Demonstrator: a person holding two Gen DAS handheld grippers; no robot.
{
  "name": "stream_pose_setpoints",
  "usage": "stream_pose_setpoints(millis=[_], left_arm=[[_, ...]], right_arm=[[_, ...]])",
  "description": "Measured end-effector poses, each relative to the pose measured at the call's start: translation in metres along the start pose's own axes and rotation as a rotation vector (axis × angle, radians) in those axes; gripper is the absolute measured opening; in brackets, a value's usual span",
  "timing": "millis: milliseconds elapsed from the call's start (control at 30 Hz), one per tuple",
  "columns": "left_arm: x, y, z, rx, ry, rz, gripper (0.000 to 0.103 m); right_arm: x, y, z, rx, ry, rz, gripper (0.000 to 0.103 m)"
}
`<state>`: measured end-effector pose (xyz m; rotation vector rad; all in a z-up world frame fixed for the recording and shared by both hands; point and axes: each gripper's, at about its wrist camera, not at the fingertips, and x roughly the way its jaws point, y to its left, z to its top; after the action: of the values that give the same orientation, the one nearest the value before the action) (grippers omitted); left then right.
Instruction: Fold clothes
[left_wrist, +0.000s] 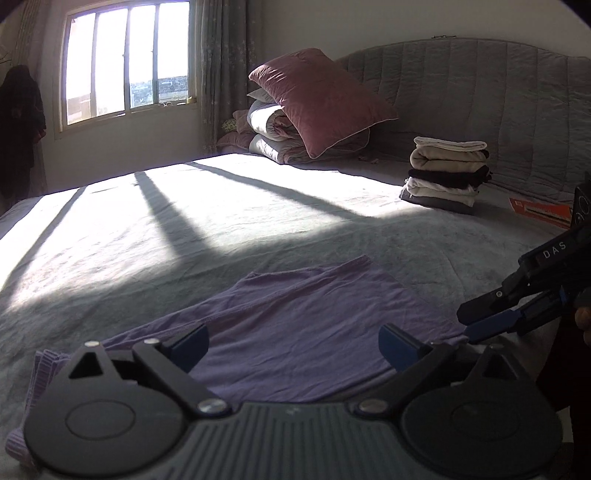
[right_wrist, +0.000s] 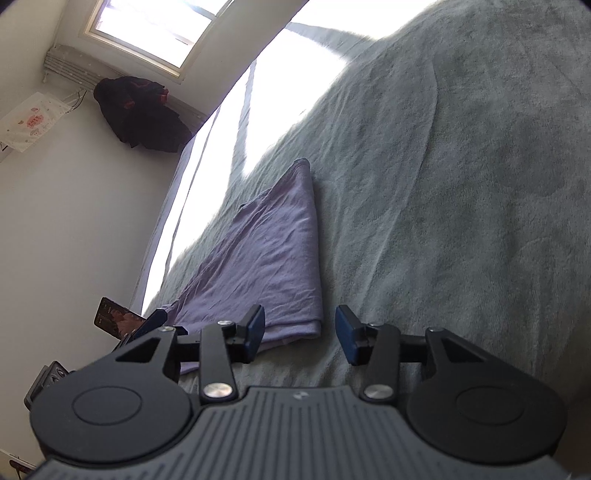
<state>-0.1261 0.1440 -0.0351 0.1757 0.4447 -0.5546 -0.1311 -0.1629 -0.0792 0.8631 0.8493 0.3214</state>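
A lilac garment (left_wrist: 295, 325) lies folded flat on the grey-green bed cover (left_wrist: 147, 240). My left gripper (left_wrist: 293, 349) is open just above its near edge, jaws wide apart, holding nothing. My right gripper (left_wrist: 476, 325) comes in from the right at the garment's right corner. In the right wrist view the right gripper (right_wrist: 300, 334) is open, its left finger over the folded corner of the garment (right_wrist: 273, 258), its right finger over bare bed cover (right_wrist: 461, 221). The left gripper's tip (right_wrist: 151, 321) shows at the garment's far end.
A stack of folded clothes (left_wrist: 447, 173) stands at the back right by the padded headboard (left_wrist: 480, 92). Pillows and a rolled quilt (left_wrist: 314, 110) sit at the bed's head. An orange box (left_wrist: 539, 212) lies at the right. A dark coat (right_wrist: 140, 110) hangs near the window.
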Motion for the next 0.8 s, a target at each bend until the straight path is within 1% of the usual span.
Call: stream_pose_setpoints(millis=[200,300,467,533,600,633,667,700,733,767,800], left_arm=[[0.006,-0.042,-0.005,0.16,-0.02,-0.104,0.1],[0.005,-0.056,-0.01,0.229,-0.024,-0.158,0.1],[0.009,-0.073,-0.011,0.295,-0.02,-0.213,0.1],[0.012,-0.079,-0.012,0.317,-0.011,-0.216,0.1],[0.016,-0.085,-0.014,0.343,-0.005,-0.208,0.099],[0.018,-0.087,-0.014,0.349,-0.004,-0.205,0.098],[0.019,-0.088,-0.015,0.356,-0.002,-0.202,0.097],[0.021,-0.09,-0.015,0.362,-0.001,-0.198,0.096],[0.022,-0.091,-0.016,0.366,-0.001,-0.195,0.095],[0.022,-0.092,-0.016,0.37,-0.002,-0.192,0.094],[0.023,-0.093,-0.016,0.374,-0.003,-0.188,0.09]], right_arm=[[-0.006,-0.01,0.001,0.051,0.009,0.045,0.047],[-0.008,-0.014,0.001,0.072,0.011,0.061,0.047],[-0.006,-0.013,0.003,0.078,0.018,0.064,0.047],[-0.005,-0.013,0.004,0.08,0.021,0.064,0.047],[-0.002,-0.008,0.005,0.05,0.023,0.034,0.041],[-0.001,-0.004,0.005,0.027,0.025,0.011,0.034],[0.001,0.0,0.005,0.0,0.025,-0.015,0.023],[0.003,0.004,0.004,-0.032,0.024,-0.045,0.015],[0.003,0.006,0.004,-0.044,0.024,-0.057,0.006],[0.001,0.005,0.004,-0.038,0.02,-0.05,0.006],[-0.002,0.005,0.004,-0.032,0.014,-0.045,0.006]])
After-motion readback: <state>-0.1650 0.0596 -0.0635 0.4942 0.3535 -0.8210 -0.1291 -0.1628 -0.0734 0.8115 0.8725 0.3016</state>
